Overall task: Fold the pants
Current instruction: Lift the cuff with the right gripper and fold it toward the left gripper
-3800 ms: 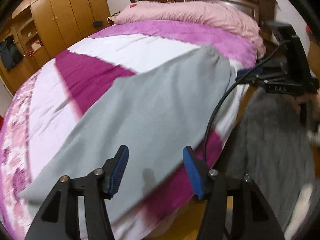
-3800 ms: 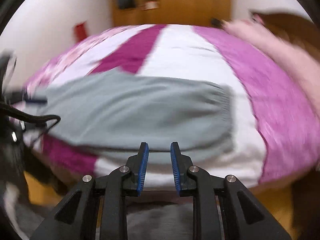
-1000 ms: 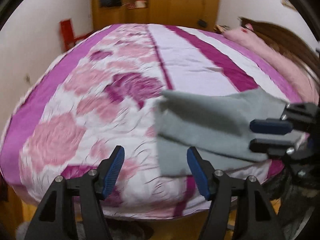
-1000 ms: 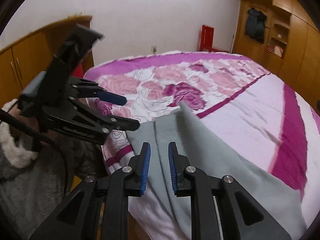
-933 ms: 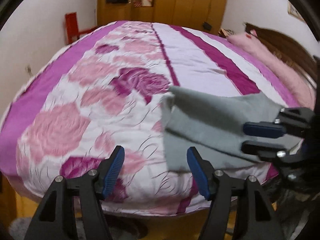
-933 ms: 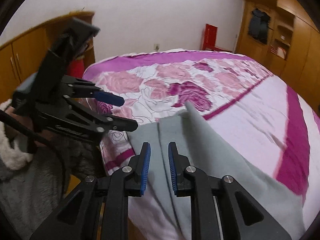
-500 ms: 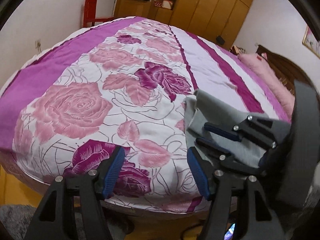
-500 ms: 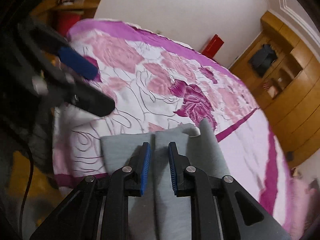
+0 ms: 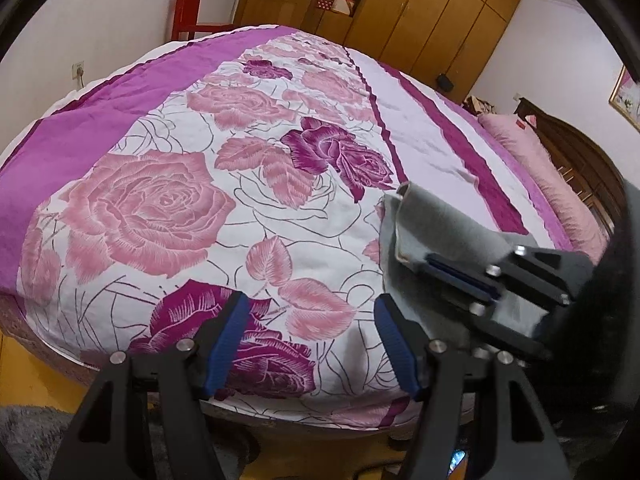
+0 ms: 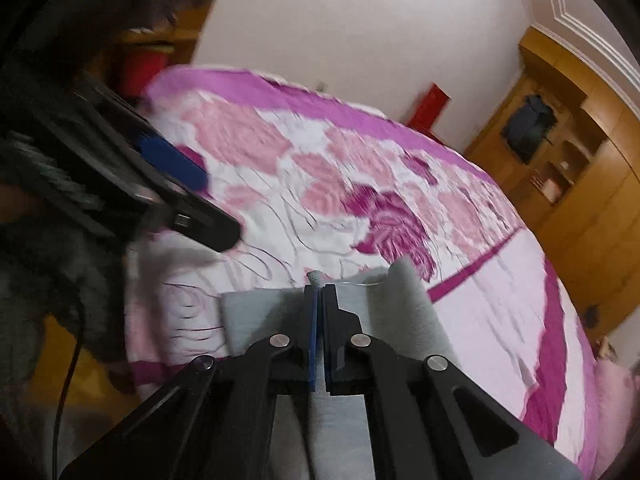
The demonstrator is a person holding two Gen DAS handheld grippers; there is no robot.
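Observation:
The grey pants [image 9: 436, 232] lie on the bed's near right side, leg ends toward the rose pattern. My right gripper [image 9: 440, 268] is shut on the hem of the pants and lifts a fold of cloth. In the right wrist view the right gripper [image 10: 319, 300] pinches the grey pants [image 10: 404, 304] between its blue pads. My left gripper [image 9: 312, 344] is open and empty, just left of the pants over the bed's near edge. It shows blurred in the right wrist view [image 10: 172, 160].
The bed [image 9: 168, 184] has a pink and purple rose cover. Pink pillows [image 9: 536, 152] and a dark headboard lie at the right. Wooden wardrobes [image 9: 420, 12] stand behind. A red chair [image 9: 188, 12] is at the far left. A grey rug [image 9: 28, 440] lies on the floor below.
My right gripper has closed on the pant hem. My left gripper has swung from the waist end to the leg end and stayed open.

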